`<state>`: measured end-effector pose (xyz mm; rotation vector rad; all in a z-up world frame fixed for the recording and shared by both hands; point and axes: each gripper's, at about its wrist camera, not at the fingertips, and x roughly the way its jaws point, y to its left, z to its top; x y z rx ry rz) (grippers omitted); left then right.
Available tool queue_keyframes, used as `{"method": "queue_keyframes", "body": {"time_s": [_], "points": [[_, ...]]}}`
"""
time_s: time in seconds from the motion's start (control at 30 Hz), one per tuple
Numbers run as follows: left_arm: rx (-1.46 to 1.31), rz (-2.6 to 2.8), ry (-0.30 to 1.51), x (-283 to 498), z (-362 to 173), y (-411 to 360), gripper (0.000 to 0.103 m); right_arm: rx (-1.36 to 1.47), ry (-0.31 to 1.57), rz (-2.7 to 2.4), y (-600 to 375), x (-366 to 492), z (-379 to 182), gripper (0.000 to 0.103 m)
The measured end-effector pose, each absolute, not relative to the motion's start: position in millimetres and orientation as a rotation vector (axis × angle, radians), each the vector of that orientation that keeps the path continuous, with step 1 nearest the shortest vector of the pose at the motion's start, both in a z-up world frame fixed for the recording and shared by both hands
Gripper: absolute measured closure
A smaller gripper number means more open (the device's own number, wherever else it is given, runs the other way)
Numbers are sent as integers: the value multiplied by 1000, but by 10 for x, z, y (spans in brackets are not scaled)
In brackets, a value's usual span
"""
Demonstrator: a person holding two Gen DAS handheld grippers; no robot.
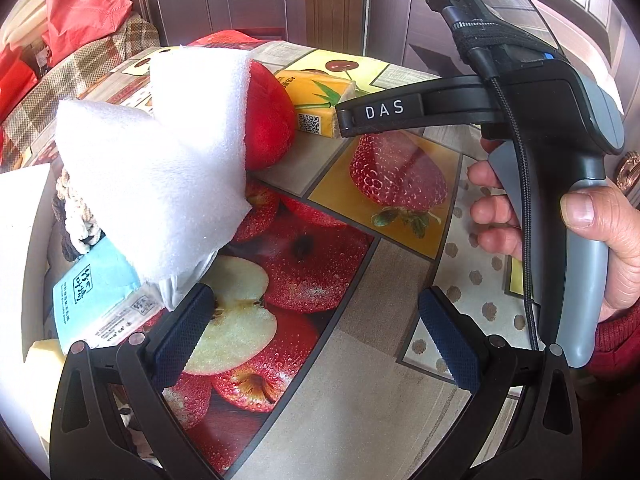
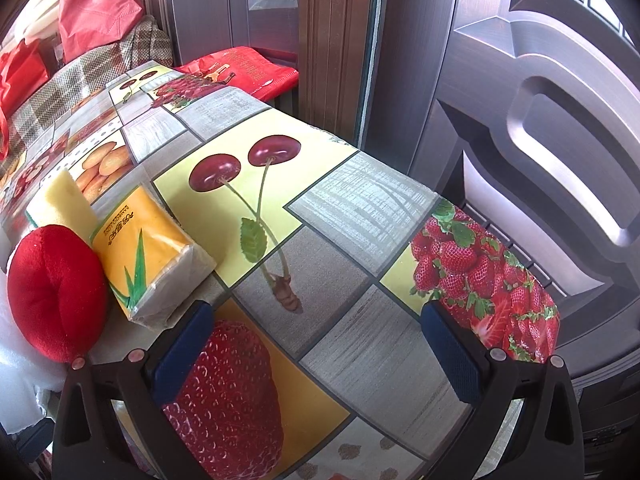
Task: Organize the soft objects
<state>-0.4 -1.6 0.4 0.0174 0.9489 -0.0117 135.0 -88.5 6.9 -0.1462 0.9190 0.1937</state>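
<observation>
In the left wrist view a white foam sheet (image 1: 160,160) lies folded over a red plush cushion (image 1: 268,124). A yellow tissue pack (image 1: 316,100) sits behind the cushion. A blue tissue pack (image 1: 96,304) and a knotted rope piece (image 1: 76,216) lie at the left. My left gripper (image 1: 316,336) hovers open over the tablecloth, with nothing between its fingers. My right gripper (image 2: 316,336) is open too, just right of the red plush cushion (image 2: 56,292), the yellow tissue pack (image 2: 148,248) and a yellow sponge (image 2: 64,200). A hand (image 1: 616,232) holds its handle.
The table (image 2: 360,220) wears a fruit-print cloth; its right edge drops off near a dark metal door (image 2: 540,120). Red bags (image 2: 96,4) and a checked fabric (image 2: 80,72) sit beyond the far left end. A white flat surface (image 1: 20,260) fills the left wrist view's left edge.
</observation>
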Motion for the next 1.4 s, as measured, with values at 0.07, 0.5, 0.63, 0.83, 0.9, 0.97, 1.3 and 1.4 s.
{"method": "queue_keyframes", "body": {"time_s": [0.07, 0.5, 0.63, 0.83, 0.9, 0.97, 1.3, 1.4], "points": [[17, -12, 949, -3, 3, -15, 1, -147, 919, 193, -885, 1350, 69, 0], [17, -12, 949, -3, 3, -15, 1, -147, 919, 194, -886, 1349, 68, 0], [18, -11, 949, -4, 4, -16, 1, -147, 919, 194, -890, 1351, 68, 0], [17, -12, 949, -3, 3, -16, 1, -146, 919, 194, -890, 1351, 68, 0], [17, -12, 949, -4, 4, -15, 1, -145, 919, 195, -887, 1349, 69, 0], [18, -11, 949, -4, 4, -18, 1, -144, 919, 195, -886, 1348, 70, 0], [18, -14, 950, 5, -6, 4, 1, -145, 919, 194, -887, 1349, 70, 0], [33, -18, 941, -6, 5, -29, 1, -145, 919, 194, -887, 1349, 70, 0]]}}
